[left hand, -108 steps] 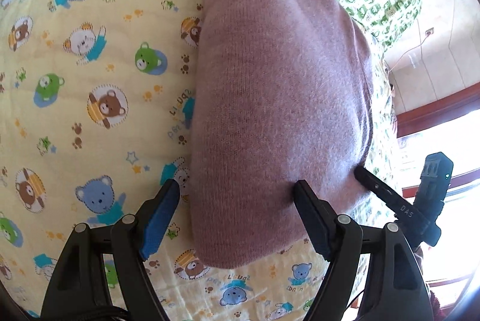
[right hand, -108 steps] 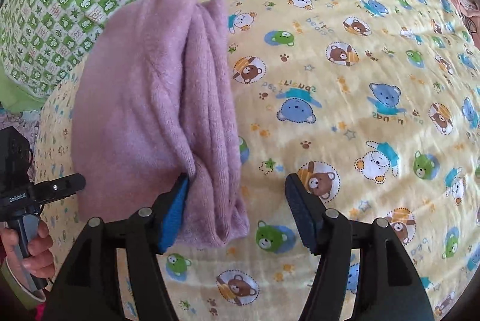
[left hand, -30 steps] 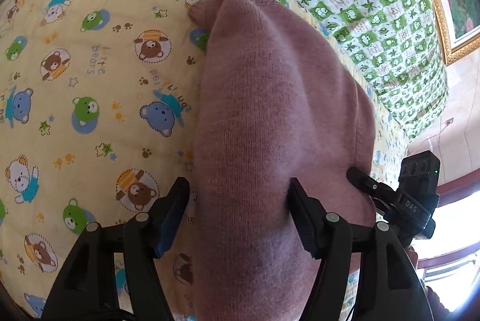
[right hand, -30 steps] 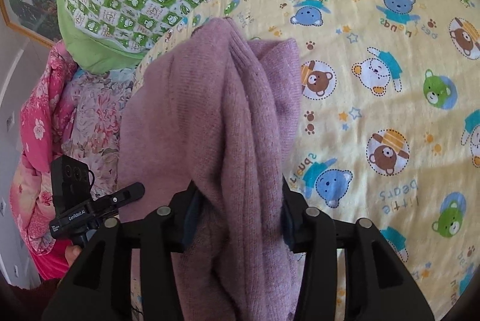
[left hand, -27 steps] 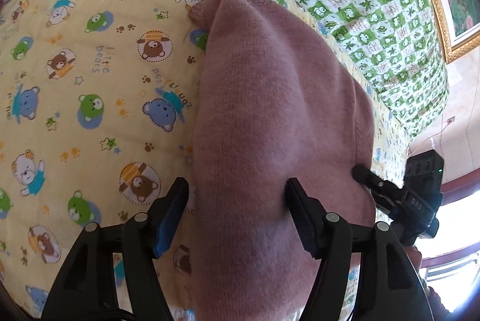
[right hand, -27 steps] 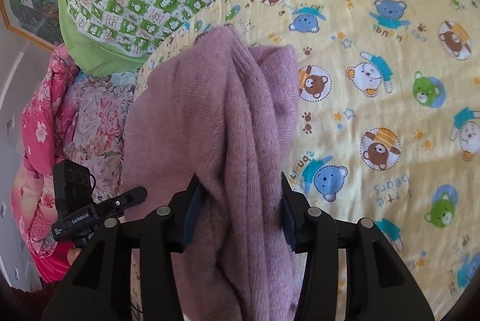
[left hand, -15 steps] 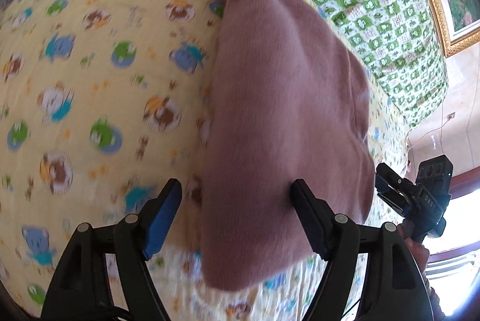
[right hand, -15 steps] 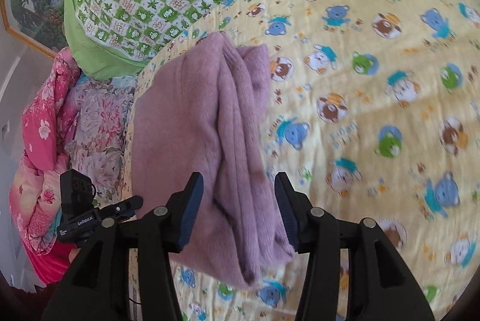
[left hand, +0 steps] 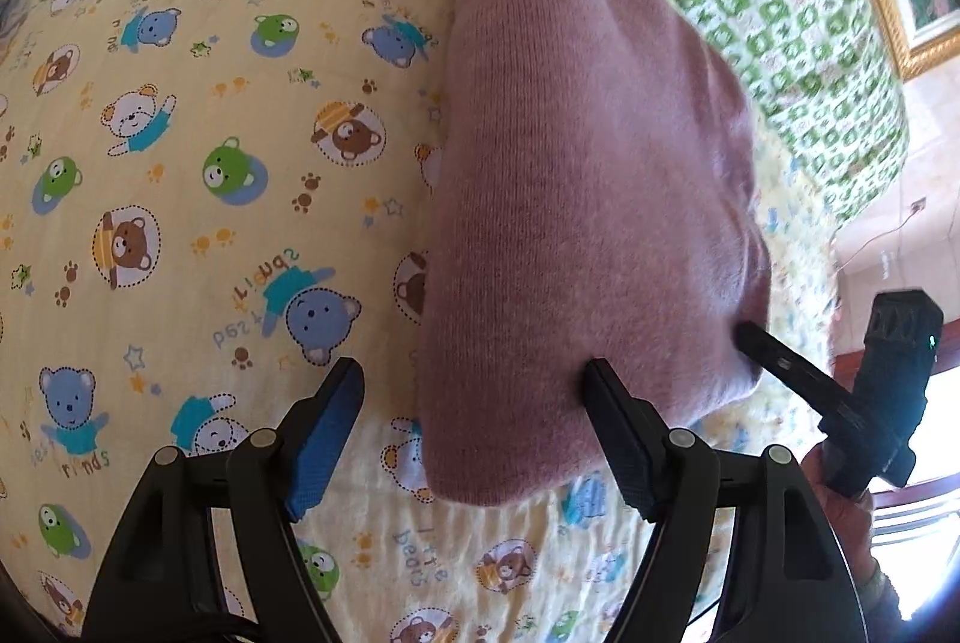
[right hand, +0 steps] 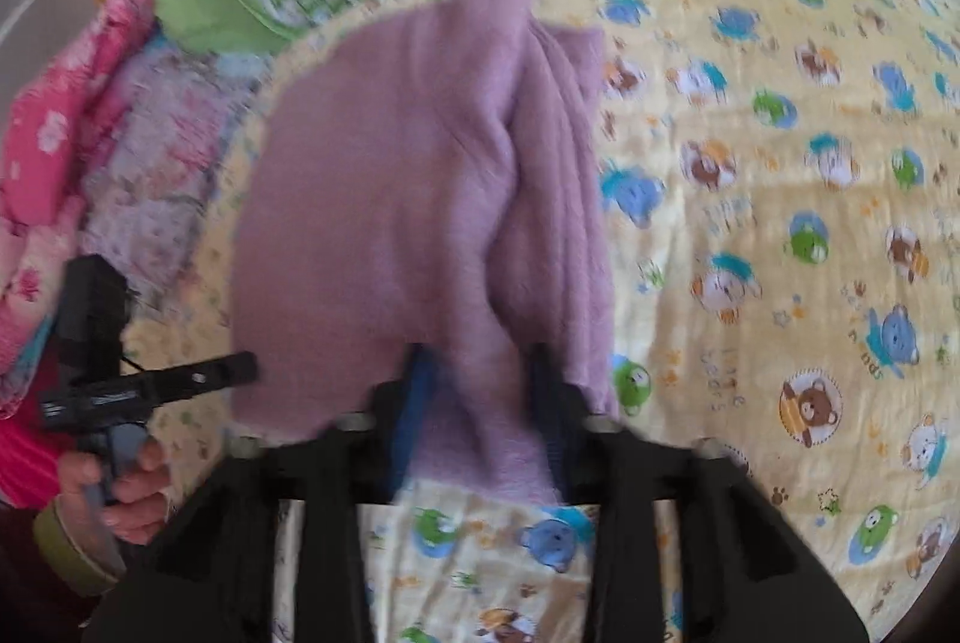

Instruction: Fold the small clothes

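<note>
Between right jaws: sweater (right hand: 420,199) (folded)

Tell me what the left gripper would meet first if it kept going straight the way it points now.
Probably the folded mauve knit garment: its near corner already sits between the open fingers of the left gripper, nearer the right one. Depth is unclear, so the yellow bear-print quilt beneath might be touched almost together.

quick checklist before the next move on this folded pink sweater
1. Sweater folded and lying on the bear quilt: ok.
2. Right gripper has just been closing, sweater's near edge between its fingers: ok.
3. Right grip firm: cannot tell, frame blurred.
4. Left gripper open, near corner between its fingers, not pinched: ok.
5. Layered edges aligned, right wrist view: cannot tell.
</note>
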{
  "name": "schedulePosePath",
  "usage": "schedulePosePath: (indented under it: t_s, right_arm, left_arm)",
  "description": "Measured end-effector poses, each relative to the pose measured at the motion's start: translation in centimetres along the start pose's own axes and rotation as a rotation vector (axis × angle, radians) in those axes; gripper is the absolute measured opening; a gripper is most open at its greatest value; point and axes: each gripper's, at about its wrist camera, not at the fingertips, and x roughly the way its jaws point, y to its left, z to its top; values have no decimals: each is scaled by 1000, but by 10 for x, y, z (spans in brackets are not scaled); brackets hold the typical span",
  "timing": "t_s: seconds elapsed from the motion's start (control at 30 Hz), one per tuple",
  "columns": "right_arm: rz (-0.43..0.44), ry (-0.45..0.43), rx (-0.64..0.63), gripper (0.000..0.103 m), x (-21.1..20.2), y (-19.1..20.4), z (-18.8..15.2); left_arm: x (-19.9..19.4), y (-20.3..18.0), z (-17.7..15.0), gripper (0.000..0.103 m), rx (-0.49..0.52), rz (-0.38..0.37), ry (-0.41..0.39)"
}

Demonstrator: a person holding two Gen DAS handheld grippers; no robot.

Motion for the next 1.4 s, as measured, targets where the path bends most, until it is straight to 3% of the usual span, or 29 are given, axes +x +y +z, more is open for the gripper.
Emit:
schedulePosePath:
  t_s: [0.03,0.07,0.2,0.33,0.47,0.63,0.77,0.8,0.9,1.03,1.07,1.13,1.23,1.27,1.33,1.37,1.4]
  right_arm:
    - [4,10,13,11,3,-3,-1]
    - [20,12,37,10,5,-9,-2]
    - [110,-34,121,9,-13,-21,-4]
    - [132,-61,139,8,-28,-29,-1]
    - [68,-13,127,8,-9,-33,-8]
    - [51,14,145,12,3,-32,-11]
    - [47,-42,120,15,-22,-23,2]
    - [54,-67,107,16,-29,-21,8]
    - [88,-140,70,21,-44,-10,36]
    - [137,-156,37,21,-30,8,76]
    - [142,-157,27,21,-25,12,84]
    - [155,-157,16,21,-12,20,99]
    - [185,-146,10,21,4,23,113]
    - [193,-135,5,21,12,25,118]
    - [188,-118,-10,21,23,26,123]
    - [164,-113,-16,21,29,23,127]
    - [159,-119,-11,21,30,19,130]
  left_arm:
    - [4,-2,-2,63,8,-2,13]
    - [6,-4,-3,42,12,-20,24]
    - [-3,-15,-8,25,29,-59,15]
    - [-17,-8,-13,21,-27,-153,10]
    - [0,4,-18,21,-45,-114,48]
    - [6,15,-19,35,-100,-134,73]
    - [-22,5,-5,40,-36,-69,12]
    - [-29,3,2,47,-25,-66,-8]
    - [-44,-2,45,75,-35,-55,-75]
    - [-41,-4,119,76,-117,-75,-132]
    - [-37,-2,135,81,-140,-97,-132]
    - [-20,12,179,83,-197,-127,-98]
    - [12,23,222,83,-233,-80,-27]
    - [21,24,229,81,-237,-61,-9]
    - [31,21,238,56,-224,-86,-17]
    - [29,18,239,23,-206,-114,-33]
    - [25,11,243,14,-174,-135,-53]
